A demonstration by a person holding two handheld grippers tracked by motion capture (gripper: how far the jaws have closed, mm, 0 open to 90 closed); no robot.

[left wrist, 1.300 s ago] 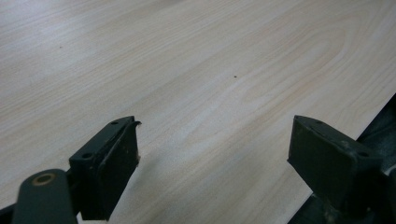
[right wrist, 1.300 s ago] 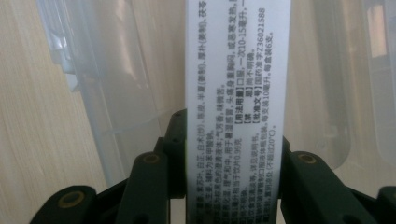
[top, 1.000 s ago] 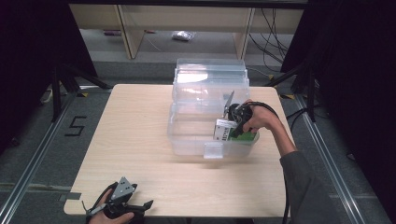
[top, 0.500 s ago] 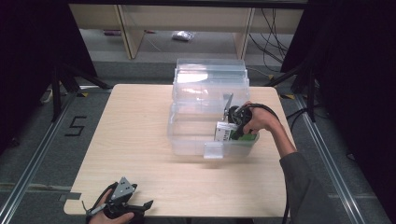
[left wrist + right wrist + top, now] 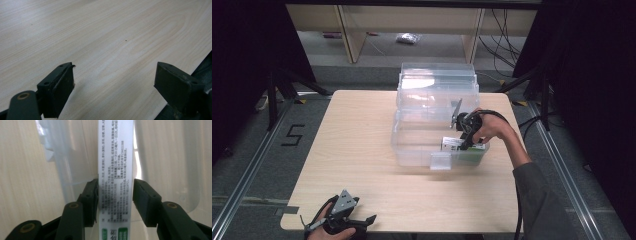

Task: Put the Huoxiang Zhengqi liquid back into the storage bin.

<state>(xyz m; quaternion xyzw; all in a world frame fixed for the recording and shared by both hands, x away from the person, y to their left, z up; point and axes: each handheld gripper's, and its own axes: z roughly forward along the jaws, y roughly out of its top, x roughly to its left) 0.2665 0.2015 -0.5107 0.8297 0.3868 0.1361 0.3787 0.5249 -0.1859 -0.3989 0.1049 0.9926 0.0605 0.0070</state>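
From the high view, a clear plastic bin [image 5: 437, 120] stands on the far right part of the pale wood tabletop [image 5: 357, 145], its lid tipped up at the far side. The right tool [image 5: 466, 134] reaches down into the bin's near right corner, the person's right hand [image 5: 489, 129] wrapped around it. Just below the tool, a white and green box [image 5: 462, 146] lies inside the bin against the near wall, close to the right end. A small clear latch [image 5: 440, 161] hangs on the outside of that near wall. At the near left edge of the tabletop the left tool [image 5: 357, 220] rests low, well apart from the bin.

In the left gripper view, the left tool [image 5: 113, 80] has its jaws spread wide over bare tabletop [image 5: 100, 37], with nothing between them.

In the right gripper view, the white and green box [image 5: 115, 170], printed with small text, stands between the jaws of the right tool [image 5: 115, 200]. These jaws have just been opening. The left jaw lies right against the box edge, while a thin gap shows between the box and the right jaw, so the pads no longer pinch it. Behind the box are the clear walls of the bin [image 5: 172, 157].
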